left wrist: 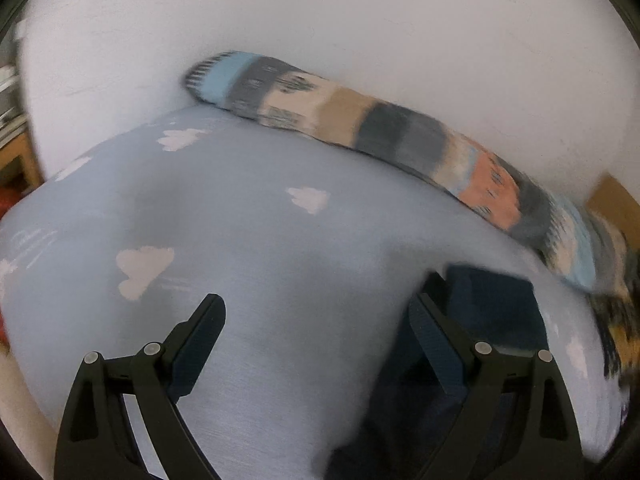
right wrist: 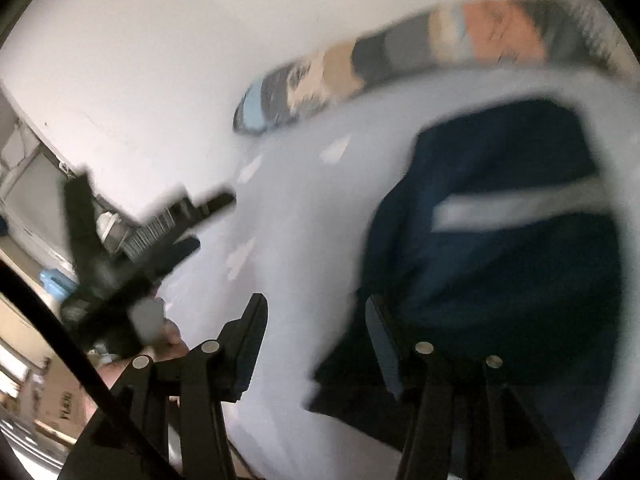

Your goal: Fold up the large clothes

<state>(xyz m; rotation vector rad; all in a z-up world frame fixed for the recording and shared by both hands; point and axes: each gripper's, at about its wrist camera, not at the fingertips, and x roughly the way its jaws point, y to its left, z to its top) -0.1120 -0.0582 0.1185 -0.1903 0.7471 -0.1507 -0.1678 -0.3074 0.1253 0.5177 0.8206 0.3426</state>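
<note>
A dark navy garment [right wrist: 500,248] with a pale stripe lies bunched on the light blue cloud-print sheet [right wrist: 304,208]. My right gripper [right wrist: 316,312] hovers over the garment's left edge, its jaws apart with only sheet showing between them. In the left wrist view the same navy garment [left wrist: 492,320] lies behind and under the right-hand finger. My left gripper [left wrist: 318,308] stands wide open over the bare sheet [left wrist: 260,220], holding nothing. The left gripper [right wrist: 204,224] also shows blurred at the left of the right wrist view, with a hand [right wrist: 172,340] below it.
A striped knitted blanket roll [left wrist: 400,128] lies along the white wall [left wrist: 360,20] at the bed's far edge. Shelving and boxes [right wrist: 36,208] stand beyond the bed's left side. A wooden edge [left wrist: 616,196] shows at the far right.
</note>
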